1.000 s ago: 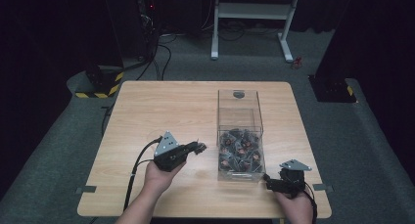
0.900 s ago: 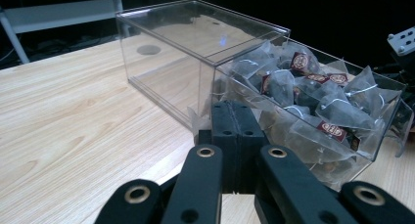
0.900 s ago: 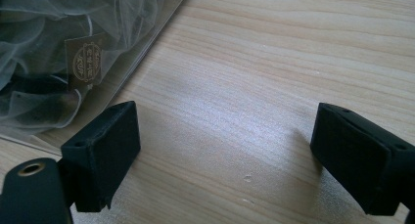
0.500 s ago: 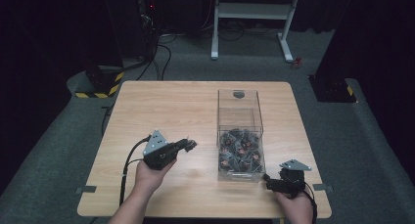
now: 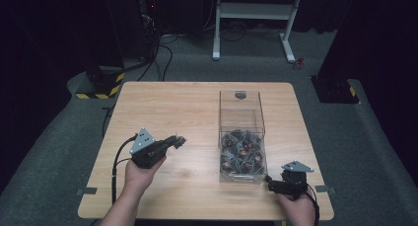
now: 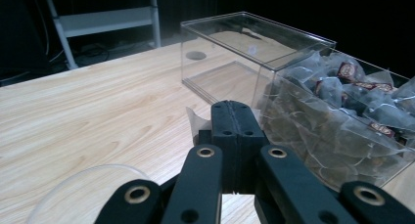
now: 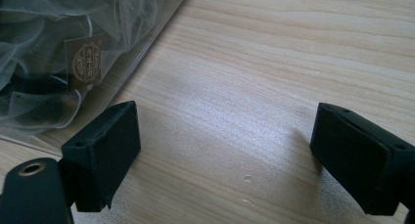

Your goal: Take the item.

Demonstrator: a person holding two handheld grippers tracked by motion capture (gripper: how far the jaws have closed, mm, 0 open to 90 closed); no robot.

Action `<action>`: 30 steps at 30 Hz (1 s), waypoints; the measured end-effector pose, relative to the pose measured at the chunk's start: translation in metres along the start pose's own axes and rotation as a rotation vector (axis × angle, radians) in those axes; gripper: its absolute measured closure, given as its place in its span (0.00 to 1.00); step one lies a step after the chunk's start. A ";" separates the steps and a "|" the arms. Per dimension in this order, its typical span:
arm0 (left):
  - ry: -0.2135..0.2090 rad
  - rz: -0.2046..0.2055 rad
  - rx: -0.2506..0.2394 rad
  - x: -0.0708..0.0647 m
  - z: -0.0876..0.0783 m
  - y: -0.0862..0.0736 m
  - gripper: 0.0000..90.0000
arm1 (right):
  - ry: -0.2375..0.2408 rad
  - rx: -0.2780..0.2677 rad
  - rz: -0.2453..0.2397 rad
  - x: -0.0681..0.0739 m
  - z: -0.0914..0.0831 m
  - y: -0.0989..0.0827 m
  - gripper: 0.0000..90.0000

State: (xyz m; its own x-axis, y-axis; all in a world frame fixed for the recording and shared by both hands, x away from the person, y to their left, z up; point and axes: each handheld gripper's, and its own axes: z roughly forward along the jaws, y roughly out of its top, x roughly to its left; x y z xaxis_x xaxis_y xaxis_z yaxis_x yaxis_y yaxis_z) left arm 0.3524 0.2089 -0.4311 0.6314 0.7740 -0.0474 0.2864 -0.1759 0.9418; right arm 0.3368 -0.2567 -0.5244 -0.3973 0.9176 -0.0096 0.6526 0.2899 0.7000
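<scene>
While the left gripper (image 5: 178, 140) pinches a tea bag (image 6: 196, 120) mid-frame left, the right gripper (image 7: 222, 158) gapes wide, empty, lower right beside the clear box (image 5: 241, 137).

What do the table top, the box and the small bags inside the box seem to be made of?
Table top: light wood or wood-look laminate, smooth; grain lines and a soft sheen show.
Box: clear hard plastic, probably acrylic; you see straight through its glossy walls.
Small bags: fine translucent mesh, nylon-like, with dark contents and printed paper tags; likely tea bags.
</scene>
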 end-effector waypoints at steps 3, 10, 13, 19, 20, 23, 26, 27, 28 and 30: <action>0.012 -0.006 -0.001 0.004 -0.003 -0.001 1.00 | 0.000 0.000 0.000 0.000 0.000 0.000 0.12; 0.038 -0.017 -0.008 0.013 -0.012 -0.002 1.00 | 0.000 0.000 0.000 0.000 0.000 0.000 0.12; 0.051 -0.016 -0.011 0.018 -0.015 -0.002 1.00 | 0.000 0.000 0.000 0.000 0.000 0.000 0.12; 0.073 -0.022 -0.012 0.025 -0.021 -0.003 1.00 | 0.000 0.000 0.000 0.000 0.000 0.000 0.12; 0.076 -0.021 -0.010 0.026 -0.022 -0.003 1.00 | 0.000 0.000 0.003 0.000 0.000 0.000 0.12; 0.087 -0.024 -0.007 0.030 -0.025 -0.004 1.00 | 0.000 0.000 0.004 0.000 0.000 0.000 0.12; 0.098 -0.028 -0.008 0.033 -0.027 -0.005 1.00 | 0.000 0.000 0.003 0.000 0.000 0.000 0.12; 0.100 -0.028 -0.004 0.034 -0.028 -0.006 1.00 | 0.000 0.000 0.003 0.000 0.000 0.000 0.12; 0.102 -0.027 -0.003 0.035 -0.028 -0.006 1.00 | -0.001 0.000 0.005 0.000 0.000 0.000 0.12; 0.108 -0.029 0.001 0.037 -0.029 -0.007 1.00 | -0.001 0.001 0.005 0.000 0.000 0.000 0.12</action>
State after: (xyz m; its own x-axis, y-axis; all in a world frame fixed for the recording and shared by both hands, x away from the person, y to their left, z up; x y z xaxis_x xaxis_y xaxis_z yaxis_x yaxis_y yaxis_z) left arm 0.3529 0.2564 -0.4298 0.5415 0.8398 -0.0389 0.3041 -0.1526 0.9404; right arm 0.3368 -0.2563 -0.5243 -0.3934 0.9193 -0.0066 0.6550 0.2853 0.6997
